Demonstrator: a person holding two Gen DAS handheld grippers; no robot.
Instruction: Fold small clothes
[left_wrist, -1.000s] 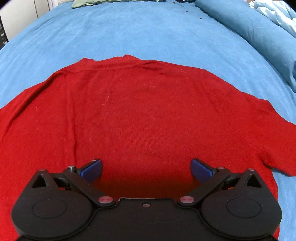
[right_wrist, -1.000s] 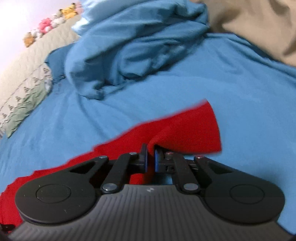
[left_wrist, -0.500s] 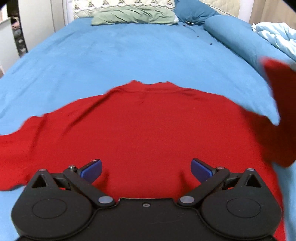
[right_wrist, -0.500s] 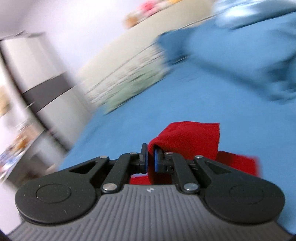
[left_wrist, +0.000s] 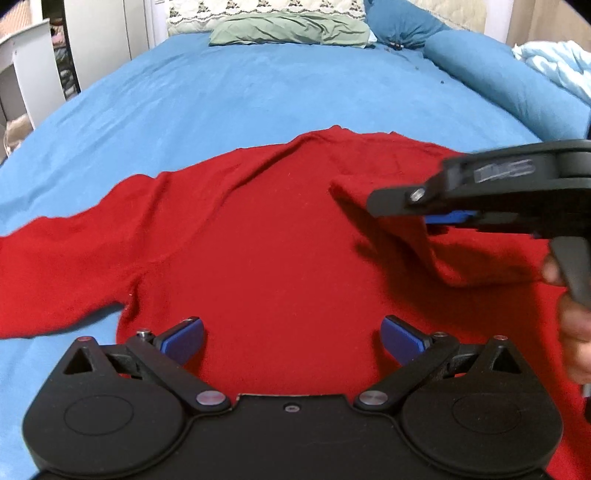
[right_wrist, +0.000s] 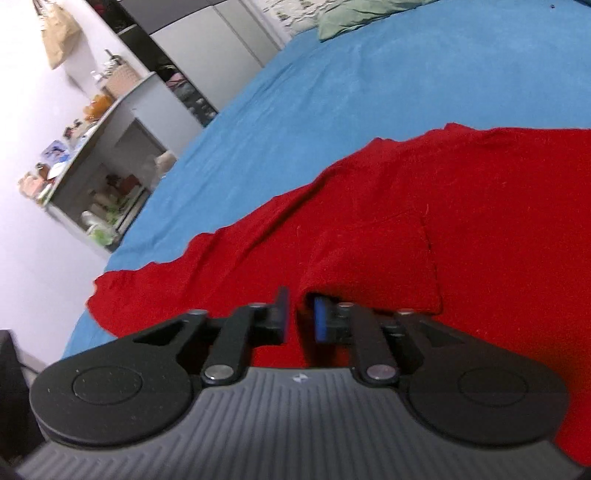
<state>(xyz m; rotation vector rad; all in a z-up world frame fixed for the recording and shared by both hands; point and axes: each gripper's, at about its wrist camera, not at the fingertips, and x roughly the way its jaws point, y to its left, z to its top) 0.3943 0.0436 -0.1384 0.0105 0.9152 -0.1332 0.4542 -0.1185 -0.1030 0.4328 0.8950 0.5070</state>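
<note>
A red sweater lies spread on the blue bed, its right sleeve folded across the body. The right tool, jaws just parted, lets the sleeve go (cloth lies against one pad). The left tool hovers spread wide above the hem, empty.
</note>
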